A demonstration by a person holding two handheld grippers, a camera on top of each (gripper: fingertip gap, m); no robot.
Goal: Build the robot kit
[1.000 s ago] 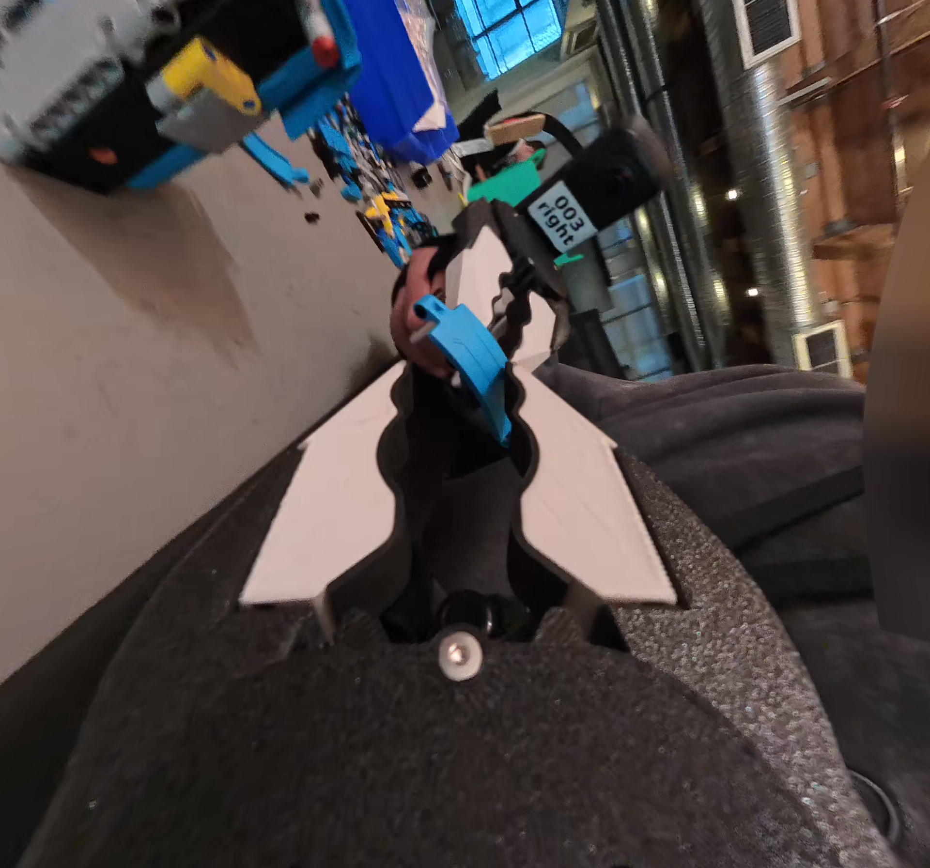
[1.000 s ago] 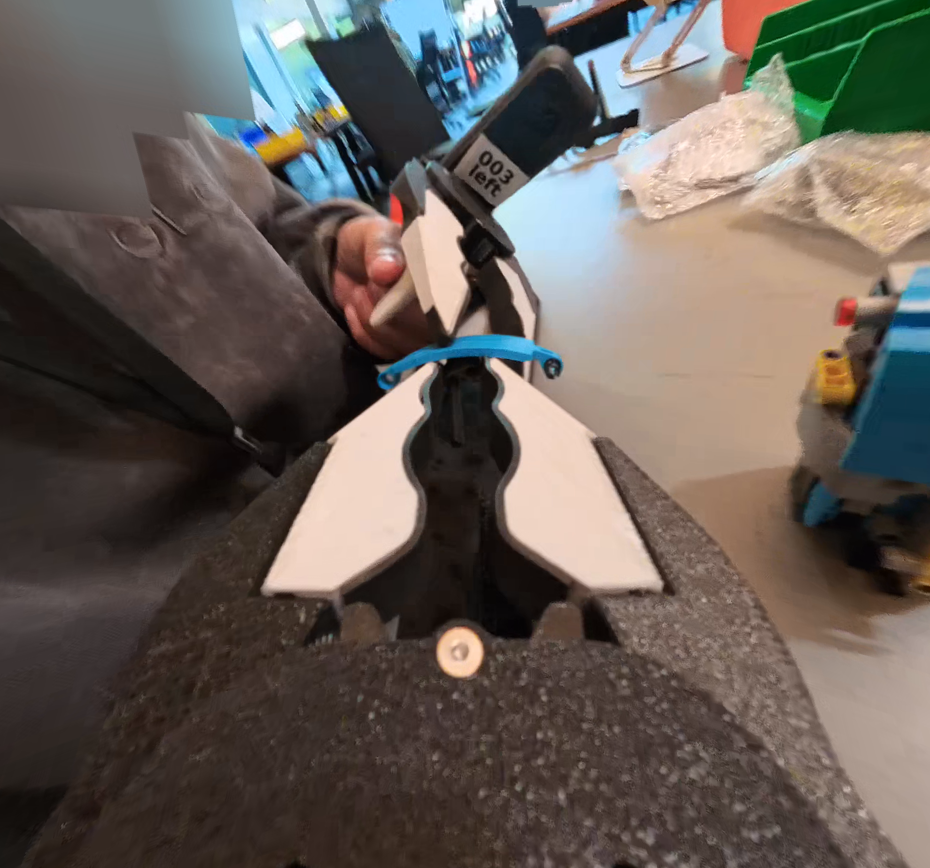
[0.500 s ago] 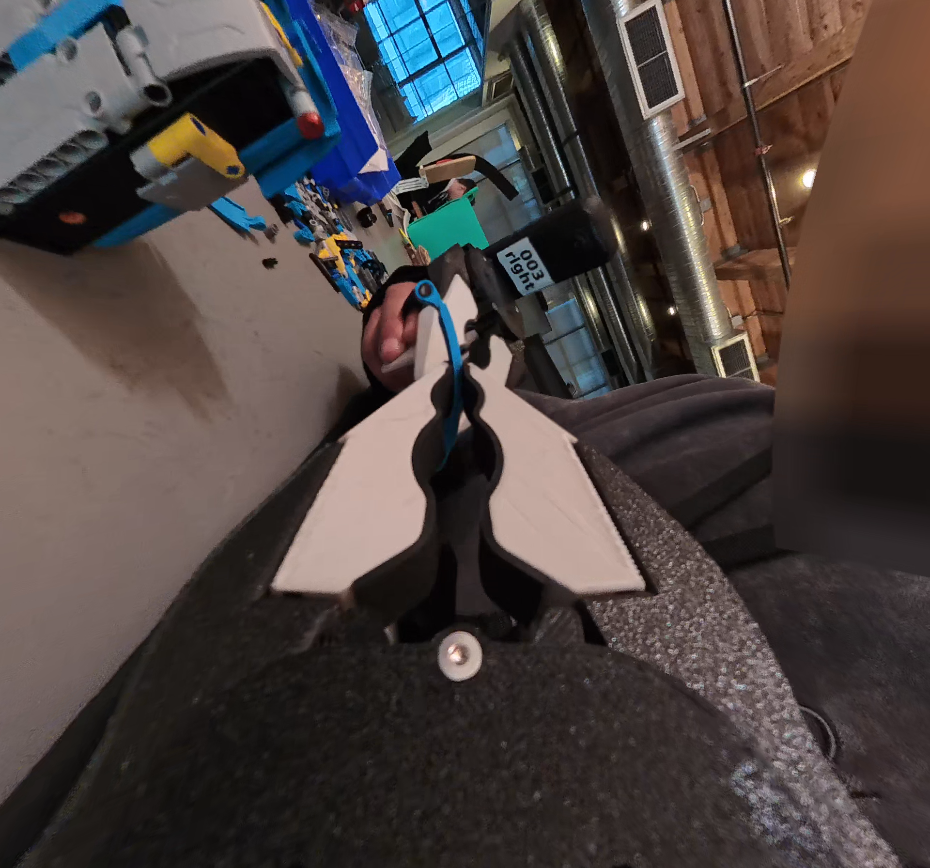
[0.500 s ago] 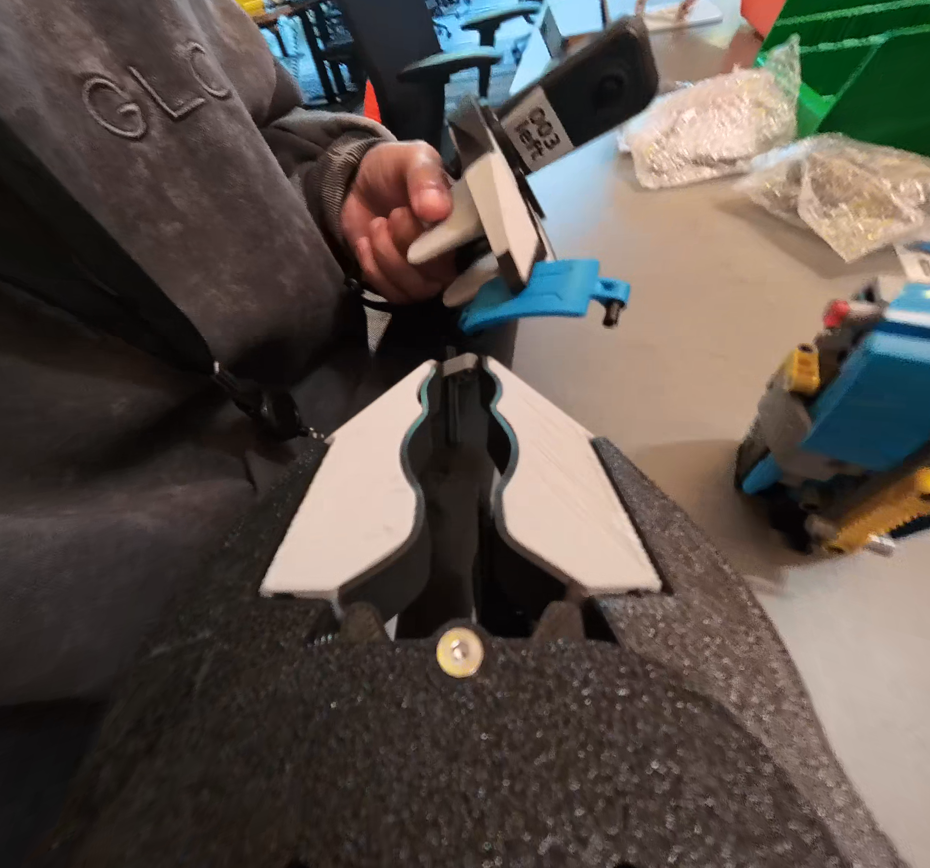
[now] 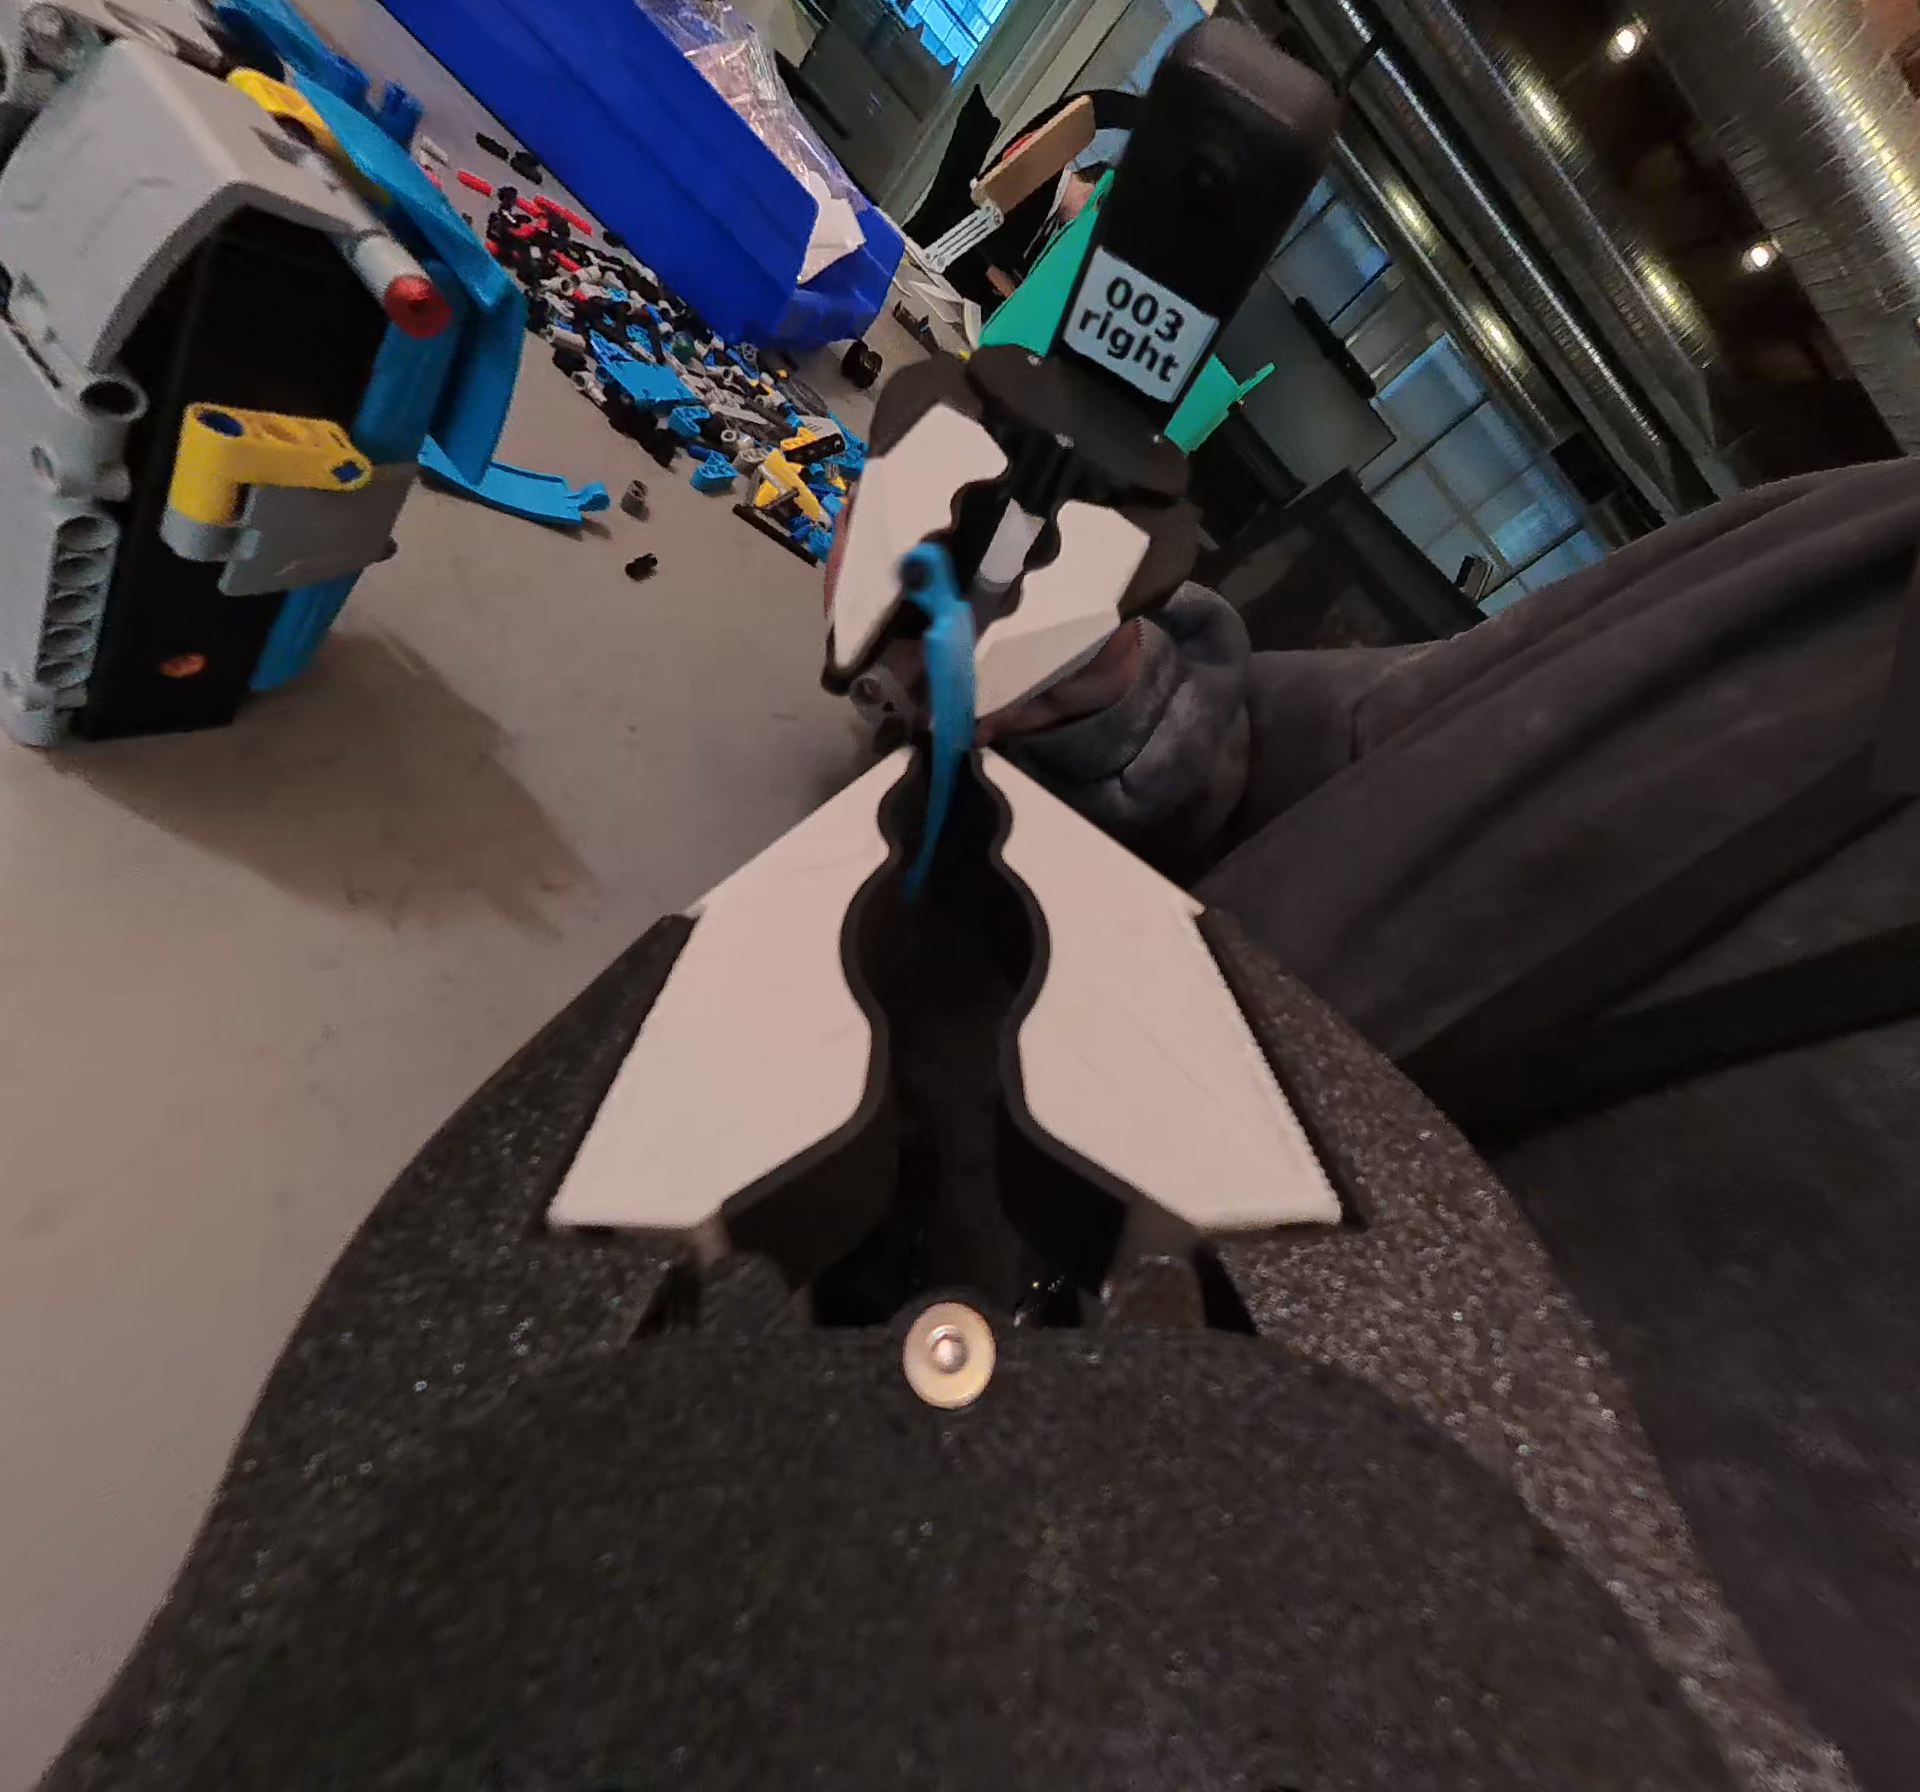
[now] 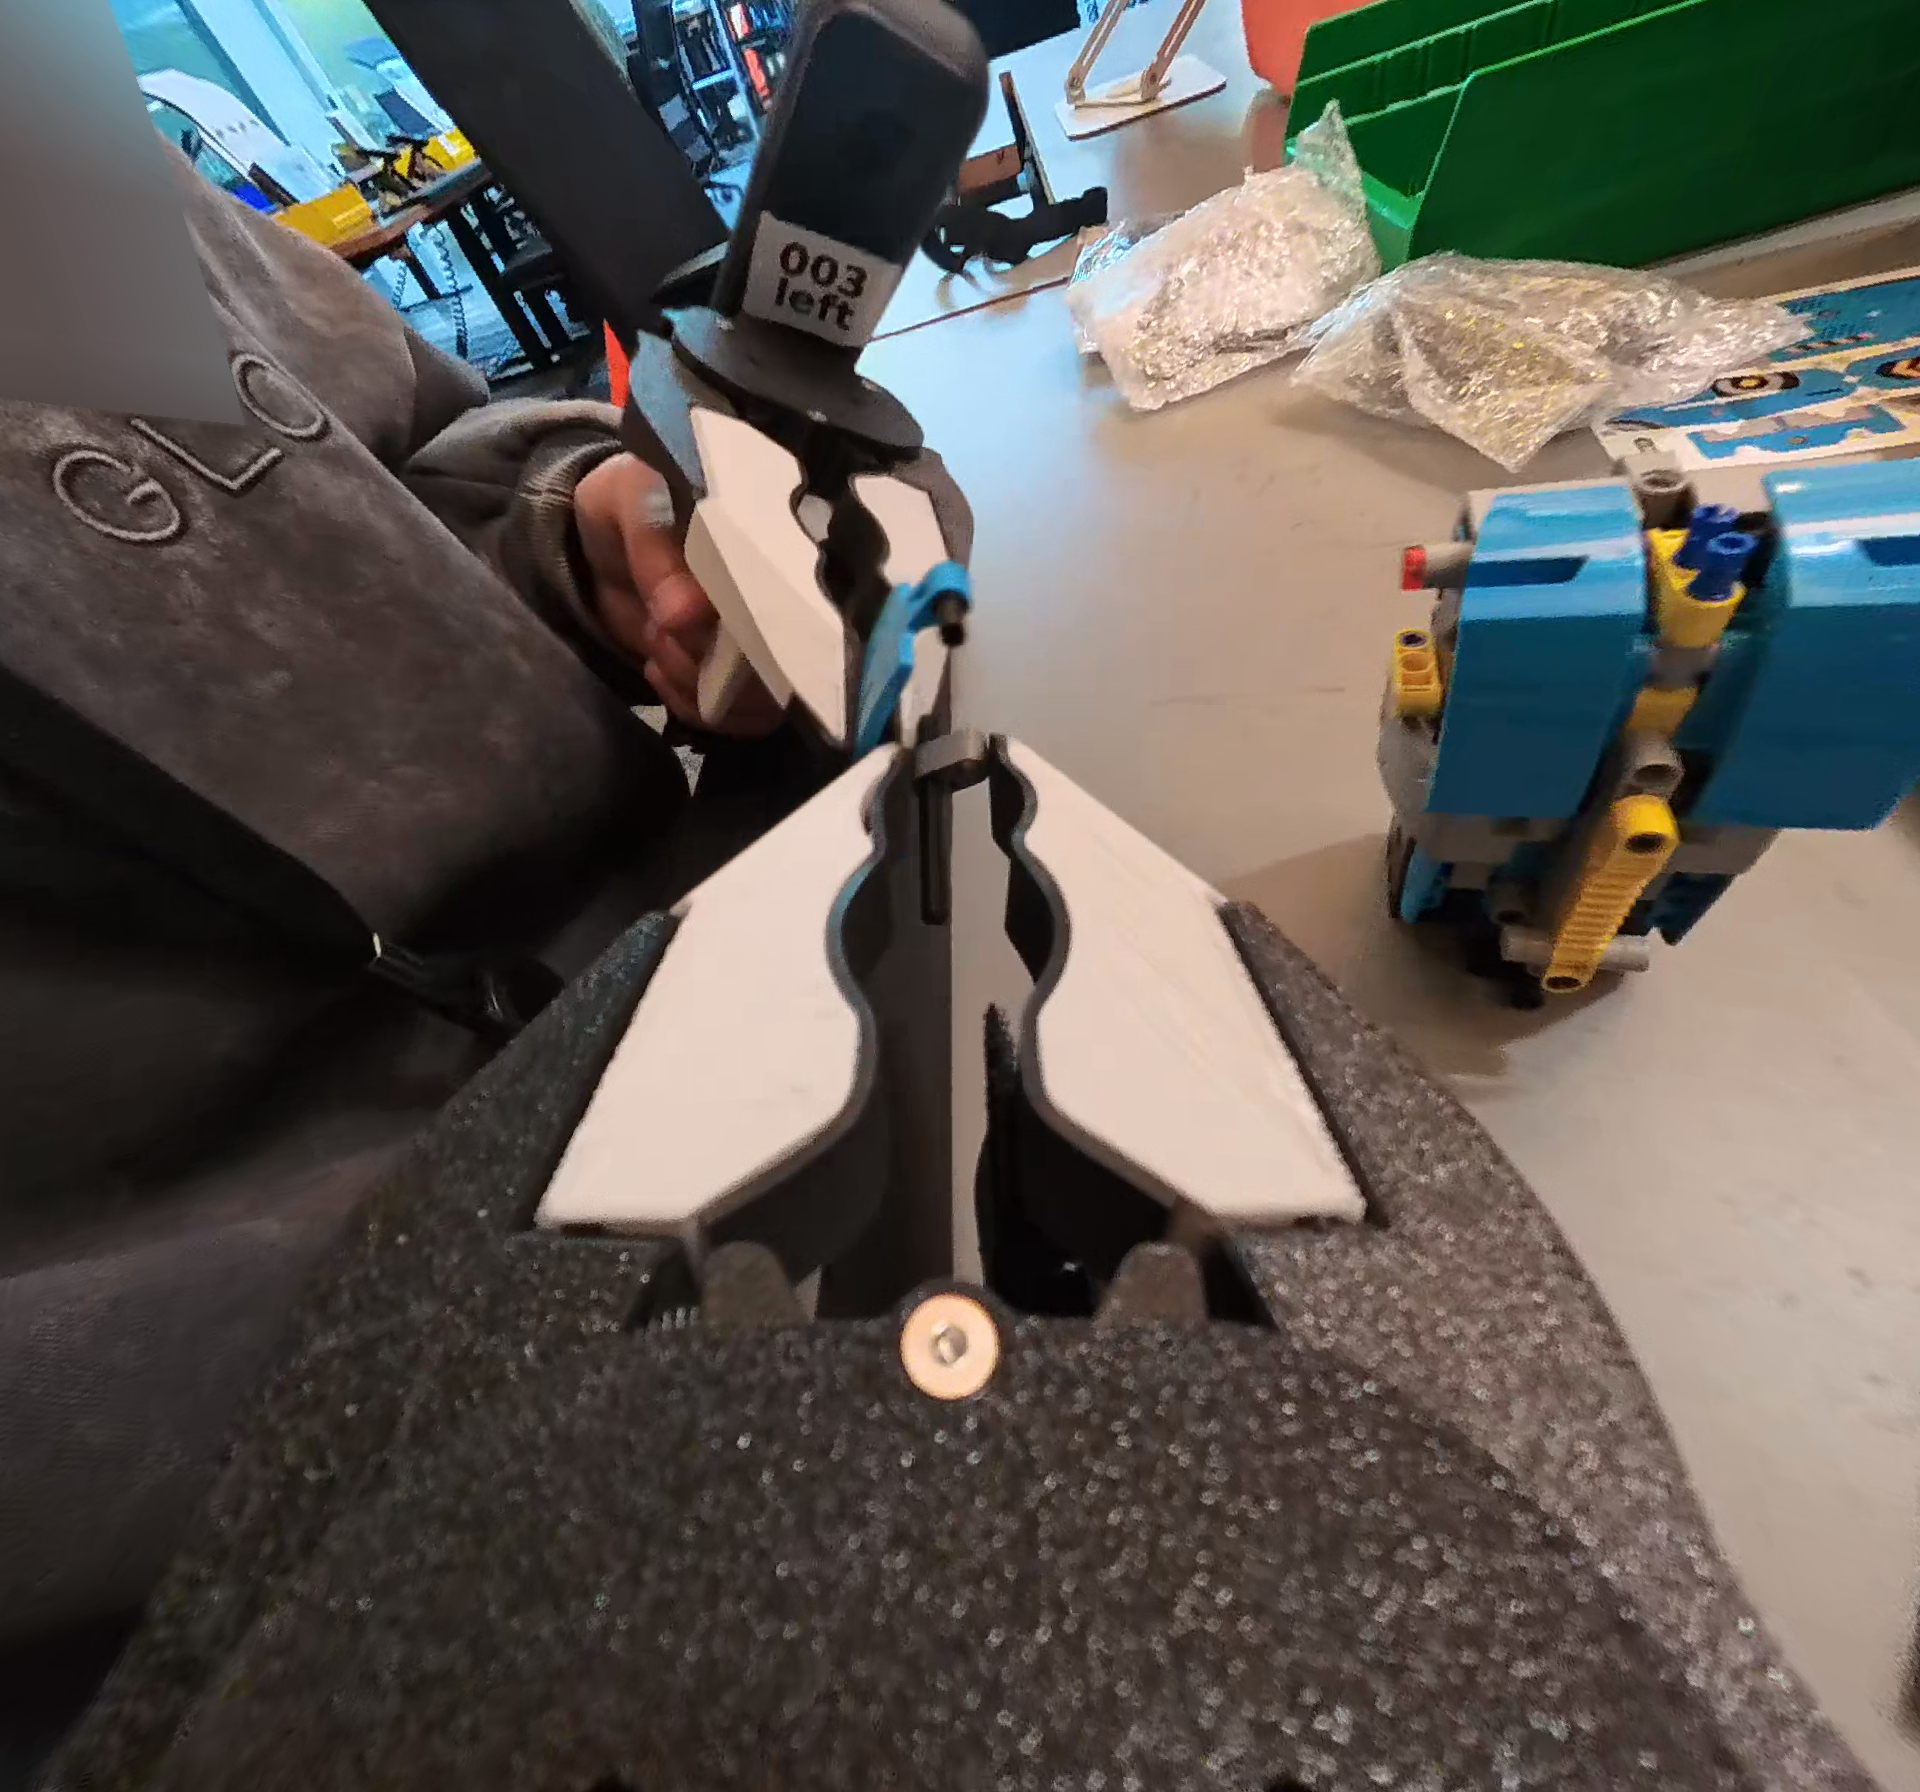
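My left gripper (image 5: 943, 755) is shut on a thin curved blue plastic piece (image 5: 948, 693), which sticks out past the tips. My right gripper (image 6: 951, 750) is shut on a small grey connector with a black pin (image 6: 940, 766). The two grippers face each other tip to tip above the table's near edge. The connector is close beside the blue piece (image 6: 891, 667). The right gripper also shows in the left wrist view (image 5: 914, 693), and the left gripper in the right wrist view (image 6: 883, 714). A blue, grey and yellow brick-built model (image 6: 1621, 703) stands on the table (image 5: 416, 755).
The model also shows at the left (image 5: 208, 371). Behind it lie loose small pieces (image 5: 707, 392) and a blue bin (image 5: 623, 111). Green bins (image 6: 1610, 80), two clear plastic bags (image 6: 1236, 288) and a printed sheet (image 6: 1766, 402) are at the back. A person's grey sweatshirt (image 6: 260, 703) is close by. Left and right tips are no more than a few centimetres apart.
The left gripper has rolled upright and kept hold of the blue piece. The right gripper has closed in until the tips nearly meet, with the connector beside the blue piece.
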